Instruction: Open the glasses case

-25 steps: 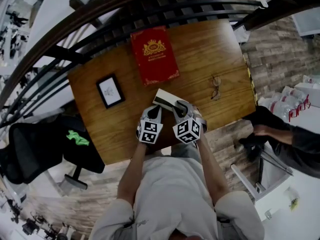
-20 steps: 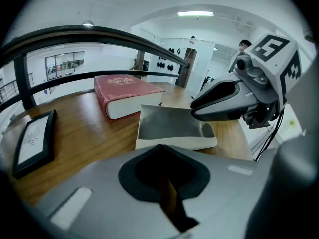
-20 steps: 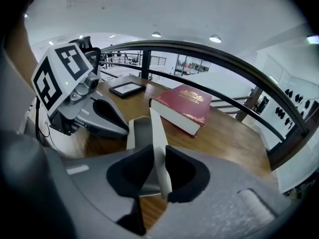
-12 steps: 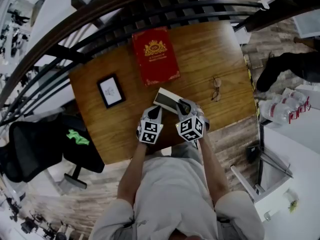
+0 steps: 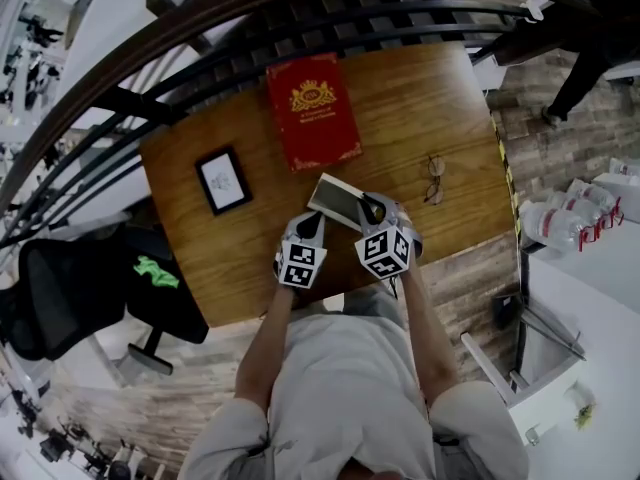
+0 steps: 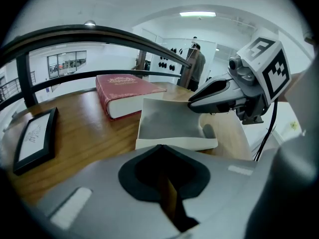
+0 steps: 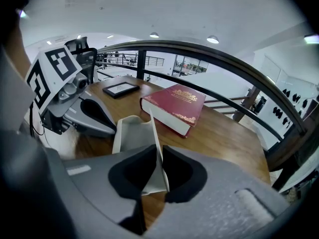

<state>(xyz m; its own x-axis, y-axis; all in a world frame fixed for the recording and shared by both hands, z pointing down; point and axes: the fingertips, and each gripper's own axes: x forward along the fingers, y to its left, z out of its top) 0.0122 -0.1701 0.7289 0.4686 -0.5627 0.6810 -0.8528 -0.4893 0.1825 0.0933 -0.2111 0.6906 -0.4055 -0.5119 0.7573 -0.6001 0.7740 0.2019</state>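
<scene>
On the brown wooden counter point(image 5: 440, 98) my right tongs point(image 7: 158, 158), just closing, pinch the flap point(image 7: 154, 131) of the grey glasses case point(image 7: 130, 133) to open it; left tongs point(image 6: 160, 148) sit pressed together.

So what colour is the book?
The book is red with gold decoration, clearest in the head view.

Smooth varnished wooden table point(image 5: 440, 98), matt pale glasses case point(image 5: 335, 200), red gilt-embossed book point(image 5: 312, 108)

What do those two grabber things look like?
Both the left gripper and right gripper are grey with dark-padded fingers. Each carries a cube of black-and-white square markers. A black cable runs from the right one. The person wears a pale short-sleeved shirt.
</scene>
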